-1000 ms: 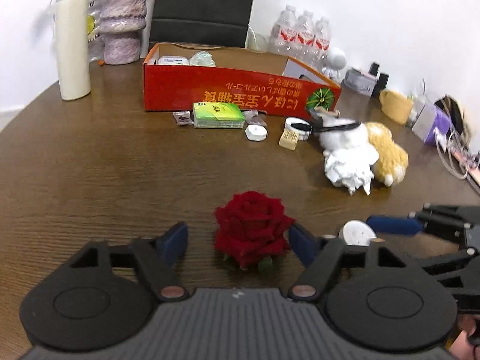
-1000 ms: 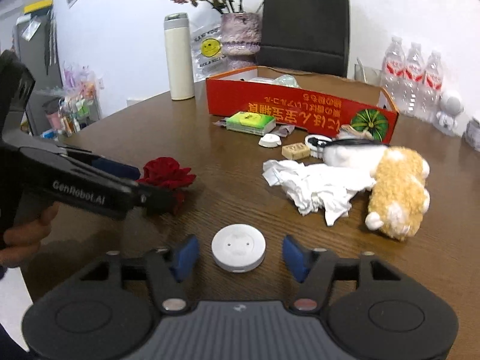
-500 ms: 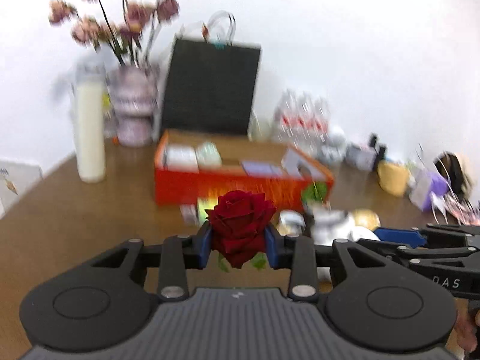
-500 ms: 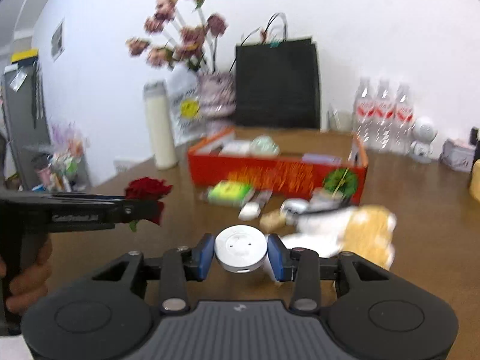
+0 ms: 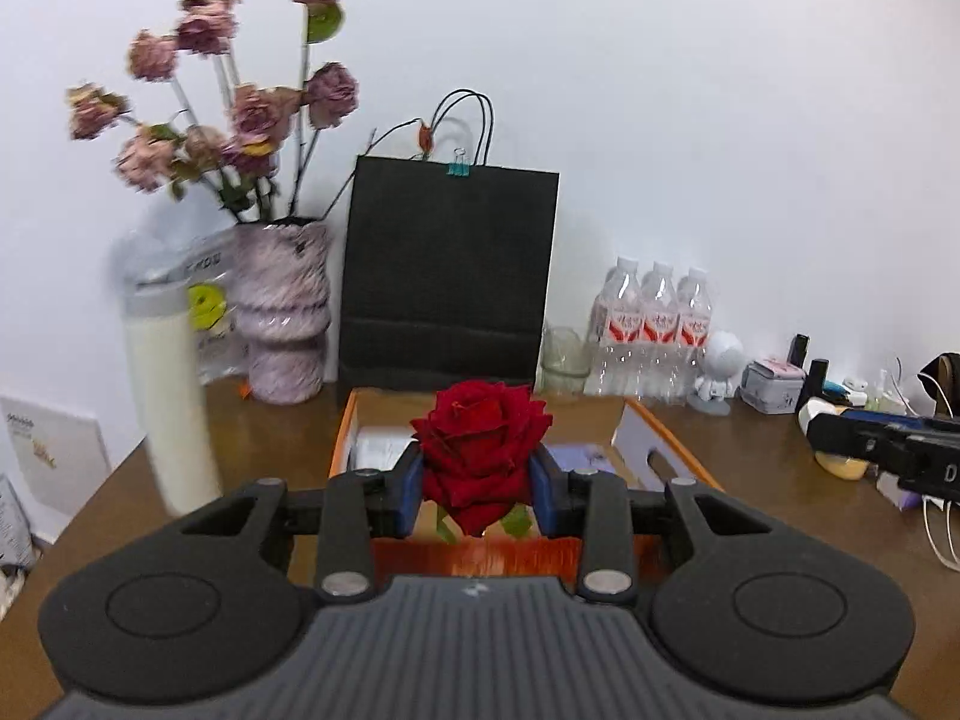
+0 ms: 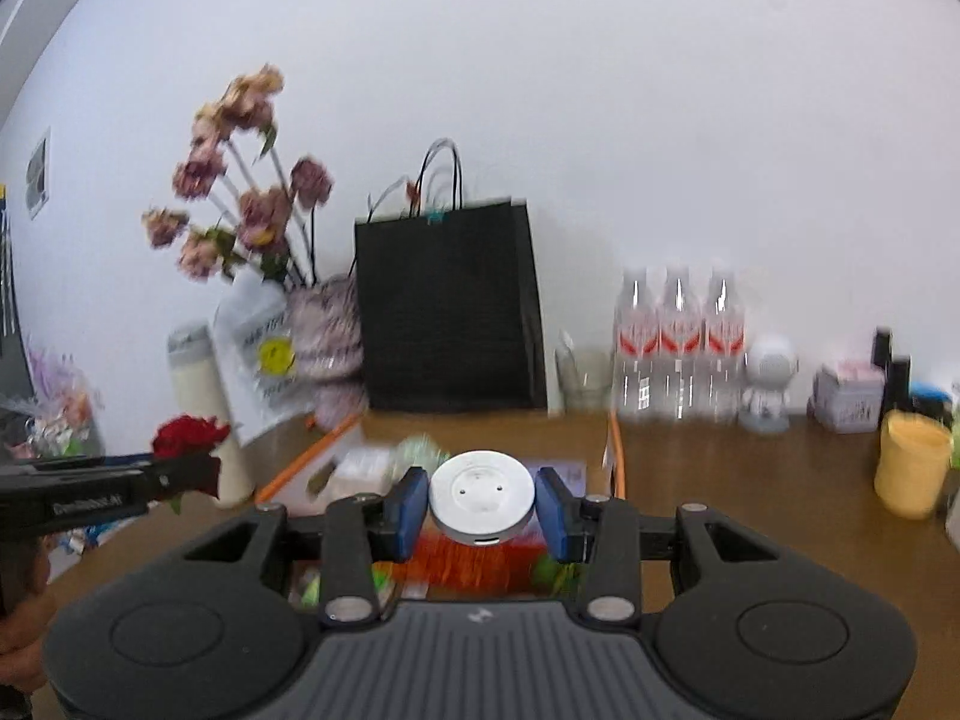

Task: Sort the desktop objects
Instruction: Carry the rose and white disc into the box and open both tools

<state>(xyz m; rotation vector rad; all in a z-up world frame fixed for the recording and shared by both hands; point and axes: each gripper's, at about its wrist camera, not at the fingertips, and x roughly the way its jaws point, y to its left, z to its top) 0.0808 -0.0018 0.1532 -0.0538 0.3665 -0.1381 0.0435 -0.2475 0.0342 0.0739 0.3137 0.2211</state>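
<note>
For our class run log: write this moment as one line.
left gripper: shut on rose | right gripper: shut on white disc | both above orange box

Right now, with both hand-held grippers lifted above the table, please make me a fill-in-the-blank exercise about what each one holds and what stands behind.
1. The left hand-held gripper is shut on a red ____.
2. The right hand-held gripper is shut on a round ____ disc.
3. Behind the orange box stands a ____ paper bag.
4. Right of the bag stand ____ water bottles.

Missing words: rose; white; black; three
</note>
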